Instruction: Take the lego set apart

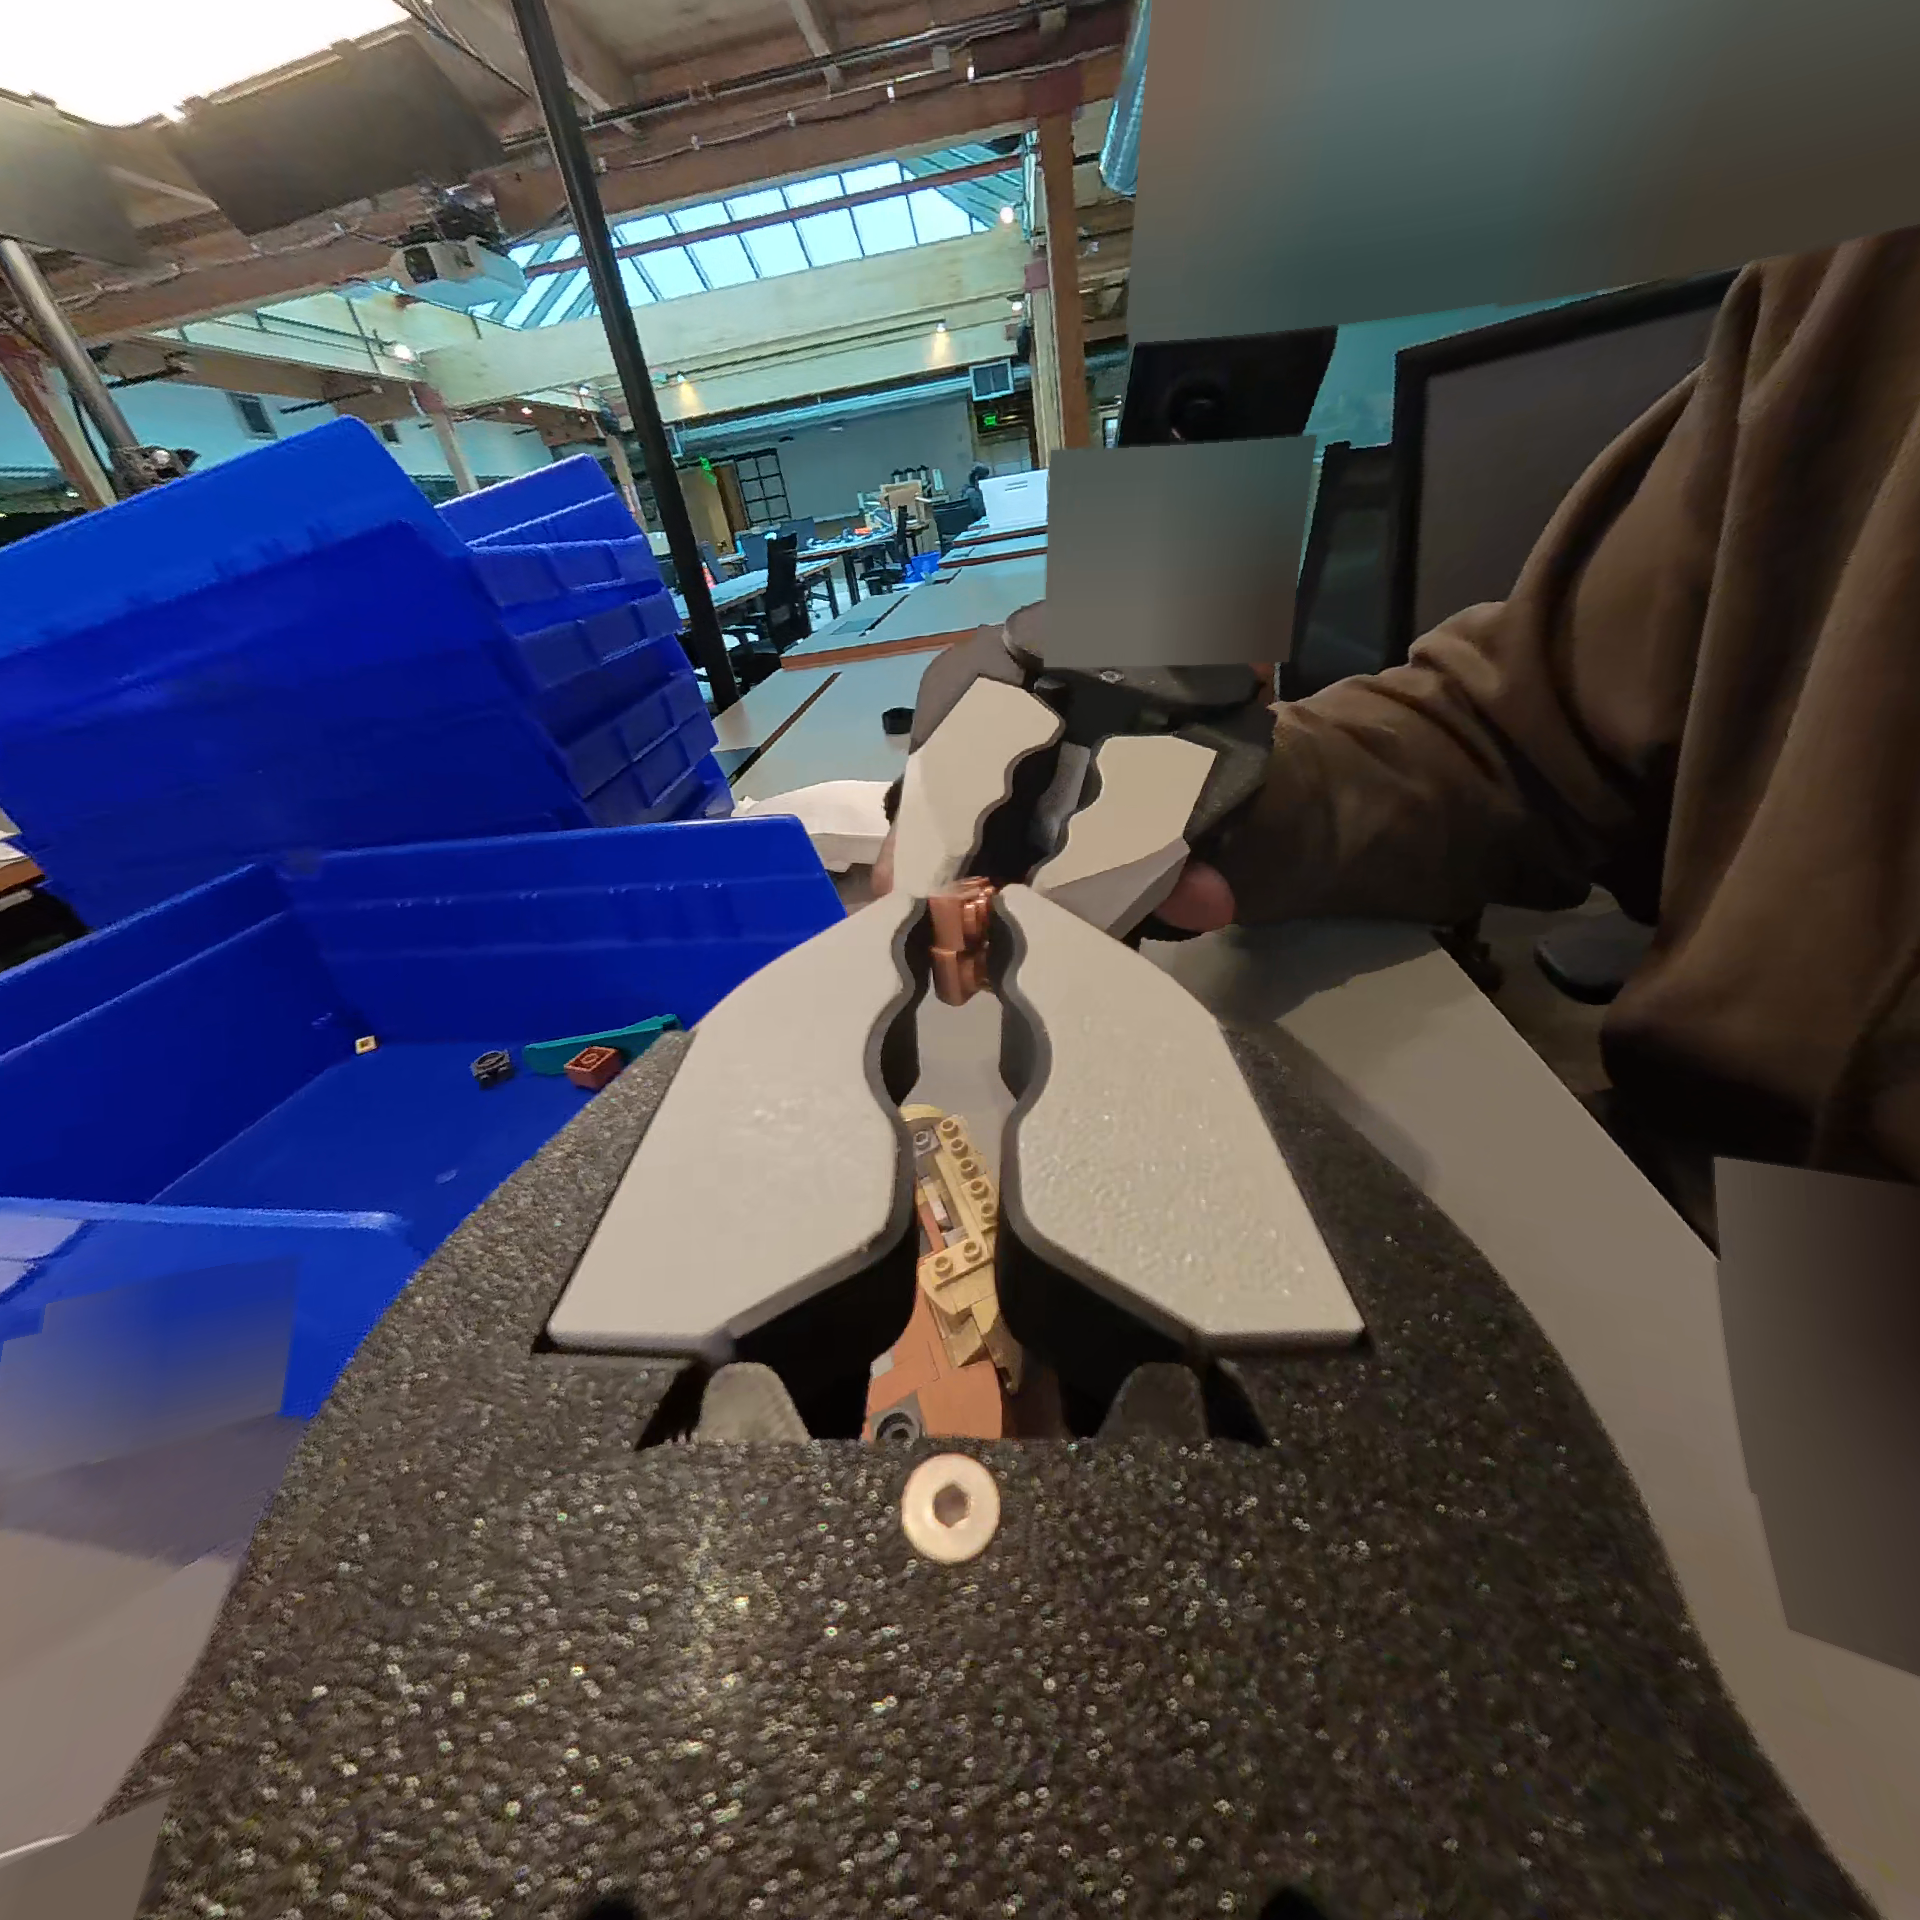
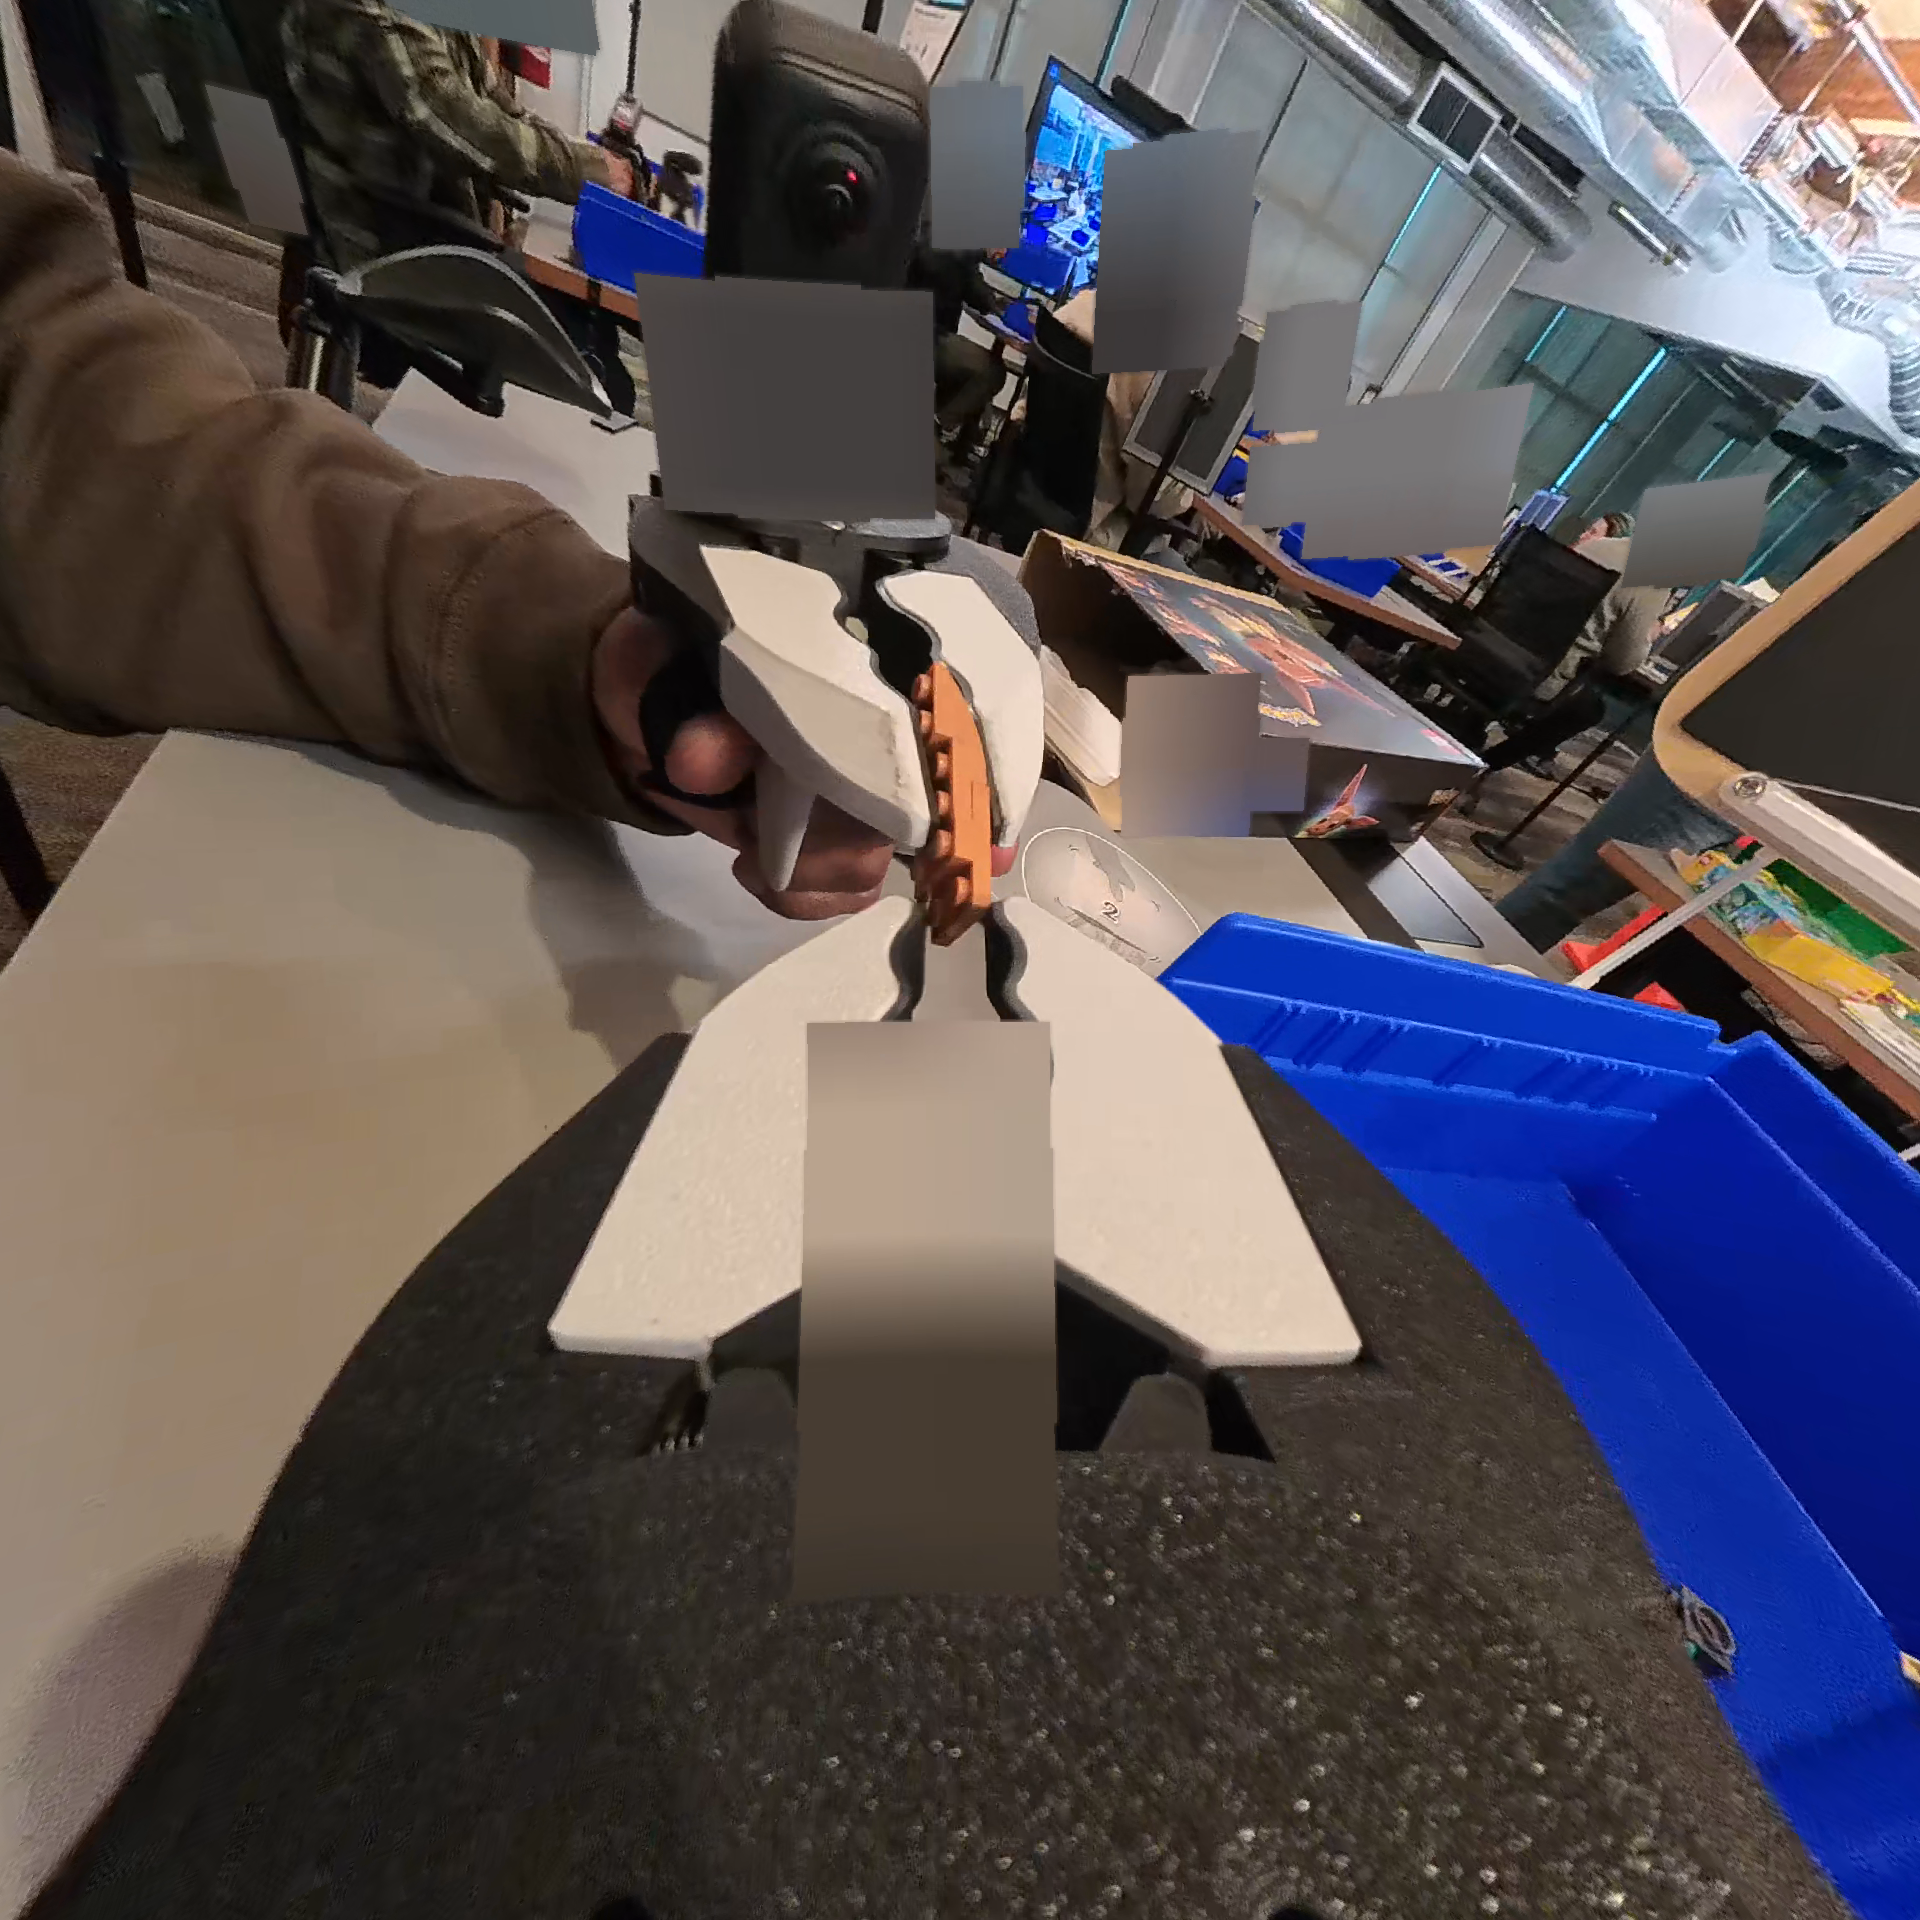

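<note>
My left gripper (image 1: pixel 951 920) is shut on an orange-brown studded plate (image 1: pixel 961 951), held on edge above the grey table (image 1: pixel 1403 1091). In the right wrist view the left gripper (image 2: pixel 951 821) clamps that plate (image 2: pixel 958 800) along its length, studs facing left. My right gripper (image 2: pixel 951 925) faces it tip to tip, and its fingertips (image 2: pixel 1013 920) close on the plate's lower end. It shows in the left wrist view (image 1: pixel 982 883) with a hand and a brown sleeve behind it. A tan and brown brick model (image 1: pixel 961 1226) lies below my left fingers.
Blue bins (image 1: pixel 312 727) stand to the left; the nearest (image 1: pixel 364 1143) holds a teal piece (image 1: pixel 634 1034), an orange brick (image 1: pixel 592 1062) and a dark piece (image 1: pixel 490 1065). In the right wrist view there are a blue bin (image 2: pixel 1558 1091), a printed box (image 2: pixel 1299 665) and a clear round thing (image 2: pixel 1112 894). The tips of both grippers are at nearly the same place.
</note>
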The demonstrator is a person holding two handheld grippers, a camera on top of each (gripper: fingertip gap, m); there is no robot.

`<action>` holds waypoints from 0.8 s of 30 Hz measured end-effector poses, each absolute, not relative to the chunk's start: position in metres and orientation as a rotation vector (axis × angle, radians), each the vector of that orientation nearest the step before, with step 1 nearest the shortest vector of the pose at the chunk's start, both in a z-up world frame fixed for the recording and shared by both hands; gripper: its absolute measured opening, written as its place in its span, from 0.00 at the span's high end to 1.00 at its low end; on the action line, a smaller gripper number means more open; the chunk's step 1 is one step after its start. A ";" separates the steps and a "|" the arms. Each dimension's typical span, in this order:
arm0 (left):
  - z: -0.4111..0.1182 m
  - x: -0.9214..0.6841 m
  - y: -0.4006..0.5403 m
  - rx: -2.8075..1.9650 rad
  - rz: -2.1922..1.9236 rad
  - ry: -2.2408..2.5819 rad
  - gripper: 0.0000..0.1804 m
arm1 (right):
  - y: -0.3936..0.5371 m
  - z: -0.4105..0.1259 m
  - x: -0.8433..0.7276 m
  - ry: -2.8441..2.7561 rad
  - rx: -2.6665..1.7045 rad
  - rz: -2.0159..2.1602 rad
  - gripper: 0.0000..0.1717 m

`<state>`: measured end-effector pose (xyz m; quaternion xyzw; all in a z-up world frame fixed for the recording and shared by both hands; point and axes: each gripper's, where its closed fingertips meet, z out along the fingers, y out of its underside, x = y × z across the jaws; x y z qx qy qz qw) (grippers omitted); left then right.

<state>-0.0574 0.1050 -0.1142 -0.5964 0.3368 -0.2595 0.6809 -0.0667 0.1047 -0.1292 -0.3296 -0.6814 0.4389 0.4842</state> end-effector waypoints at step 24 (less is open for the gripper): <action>-0.140 -0.062 0.114 -1.381 0.094 1.047 0.94 | 0.123 -0.143 -0.063 -1.661 -0.610 0.640 0.96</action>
